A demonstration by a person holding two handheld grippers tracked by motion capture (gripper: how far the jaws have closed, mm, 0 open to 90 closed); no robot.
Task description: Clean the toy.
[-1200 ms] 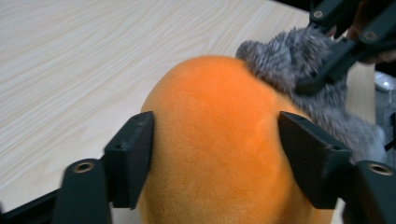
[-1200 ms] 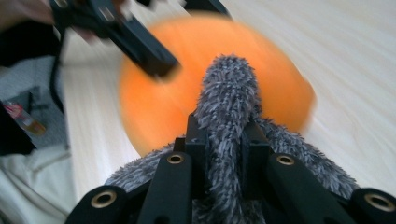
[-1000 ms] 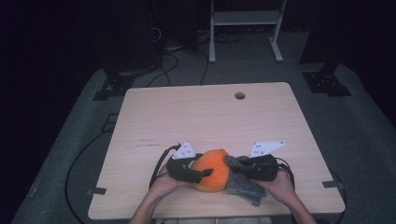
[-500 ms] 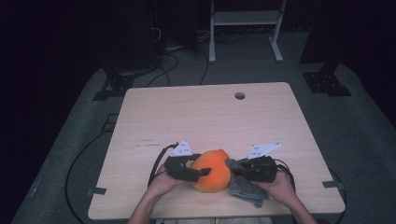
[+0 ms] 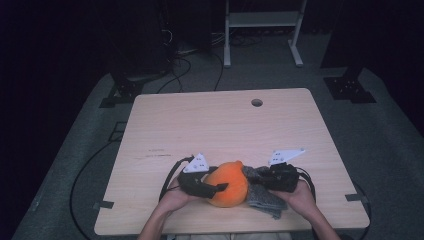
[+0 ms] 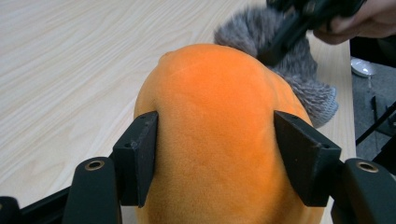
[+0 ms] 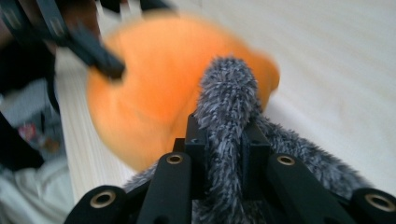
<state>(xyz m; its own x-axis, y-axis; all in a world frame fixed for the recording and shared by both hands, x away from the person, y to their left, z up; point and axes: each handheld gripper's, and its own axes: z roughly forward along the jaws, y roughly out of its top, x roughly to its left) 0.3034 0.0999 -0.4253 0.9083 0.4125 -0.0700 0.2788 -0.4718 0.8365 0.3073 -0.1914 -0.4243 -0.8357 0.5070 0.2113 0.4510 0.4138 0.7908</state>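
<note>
- Orange plush, round and smooth like a squishy ball (image 5: pixel 229 184), sits at the near edge of the table (image 5: pixel 220 130), right between the two hands.
- Left hand-held gripper (image 6: pixel 215 158) has its jaws on either side of the plush; they've just been closing in, and the pads now look pressed against the soft fabric on both sides.
- Right hand-held gripper (image 7: pixel 223 140) is clamped narrow on a grey shaggy piece (image 7: pixel 229 102). It looks like a fuzzy cloth or sock, attached to or tucked against the orange plush on its right; can't tell which.
- In the high view, that grey fabric (image 5: pixel 262 196) spreads out flat on the wood beside the plush, under the right hand.
- My read on the step: one side steadies the orange body while the other has hold of the grey fluff, ready to pull it off or stretch it over.
- Next move probably needs a firm squeeze on the left, since plush compresses and slips, plus a slow, even tug on the right so the fuzzy pile doesn't slide out of the pads.
- Textures: short velvety nap on orange, long scruffy fibres on grey, pale wood grain underneath.
</note>
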